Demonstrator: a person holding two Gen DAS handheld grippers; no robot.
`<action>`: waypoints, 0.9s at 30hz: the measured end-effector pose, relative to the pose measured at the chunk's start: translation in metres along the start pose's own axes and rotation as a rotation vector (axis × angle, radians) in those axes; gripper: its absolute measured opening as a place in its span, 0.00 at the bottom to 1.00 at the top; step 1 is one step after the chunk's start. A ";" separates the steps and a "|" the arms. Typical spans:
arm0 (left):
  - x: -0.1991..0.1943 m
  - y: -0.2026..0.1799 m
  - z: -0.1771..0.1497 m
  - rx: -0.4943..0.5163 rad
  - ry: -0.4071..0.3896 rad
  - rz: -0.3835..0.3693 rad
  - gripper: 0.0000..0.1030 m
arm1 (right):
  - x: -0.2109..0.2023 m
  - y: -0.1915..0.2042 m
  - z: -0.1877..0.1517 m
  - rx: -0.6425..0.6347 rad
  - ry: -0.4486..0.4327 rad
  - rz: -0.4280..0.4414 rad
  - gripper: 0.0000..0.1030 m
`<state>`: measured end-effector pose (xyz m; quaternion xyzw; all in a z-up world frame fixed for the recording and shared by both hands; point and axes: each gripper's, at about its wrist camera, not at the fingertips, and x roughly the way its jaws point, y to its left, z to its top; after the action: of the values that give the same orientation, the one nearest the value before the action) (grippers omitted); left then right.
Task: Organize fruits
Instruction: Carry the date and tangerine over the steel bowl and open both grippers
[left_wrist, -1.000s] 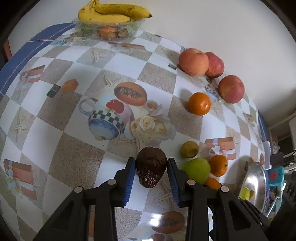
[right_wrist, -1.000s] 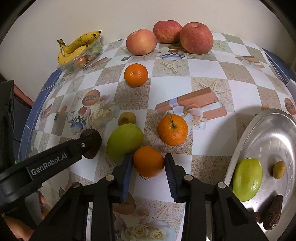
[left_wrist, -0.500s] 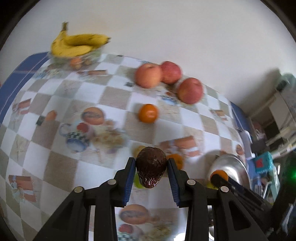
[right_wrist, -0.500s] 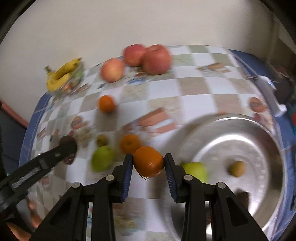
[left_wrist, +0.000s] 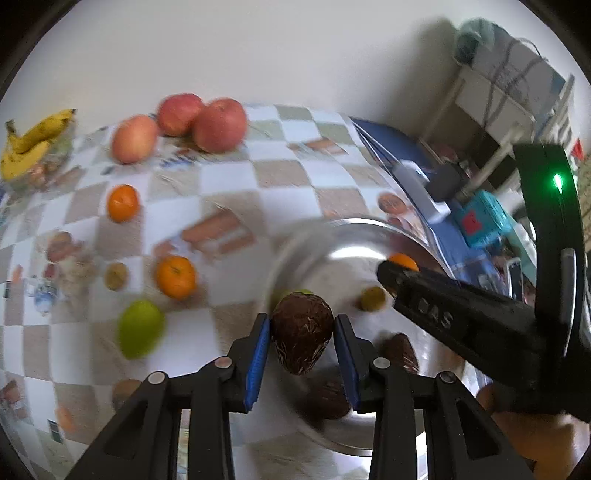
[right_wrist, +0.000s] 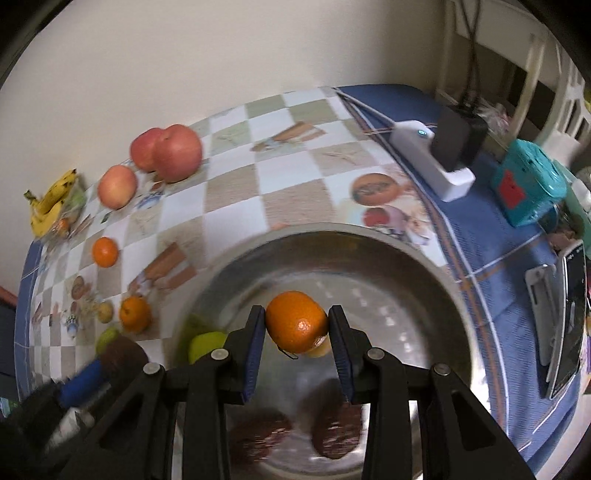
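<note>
The left gripper (left_wrist: 301, 341) is clamping a brown fruit (left_wrist: 301, 338) over the metal bowl (right_wrist: 424, 266), while the right gripper (right_wrist: 296, 326) is squeezing an orange (right_wrist: 296, 321) above it.

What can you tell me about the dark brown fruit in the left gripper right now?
The dark brown fruit is roughly egg-shaped, tapering to a blunt lower tip, with a rough, scaly-looking skin that glints in places. It is clamped between the left gripper's blue pads, held in the air above the near-left part of the metal tray. Only the pads touch it. A green fruit peeks out behind it.
</note>
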<state>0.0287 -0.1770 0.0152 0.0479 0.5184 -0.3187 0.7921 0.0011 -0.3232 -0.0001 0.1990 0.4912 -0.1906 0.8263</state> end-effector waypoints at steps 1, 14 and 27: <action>0.003 -0.005 -0.002 0.009 0.007 0.001 0.36 | 0.001 -0.003 0.001 0.001 0.003 -0.003 0.36; 0.037 -0.046 -0.022 0.090 0.055 0.034 0.36 | 0.016 -0.026 -0.004 0.025 0.058 -0.027 0.36; 0.060 -0.050 -0.033 0.097 0.094 0.060 0.36 | 0.018 -0.037 -0.003 0.079 0.053 0.001 0.36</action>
<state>-0.0092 -0.2305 -0.0383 0.1167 0.5374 -0.3170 0.7727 -0.0118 -0.3549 -0.0224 0.2365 0.5049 -0.2041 0.8046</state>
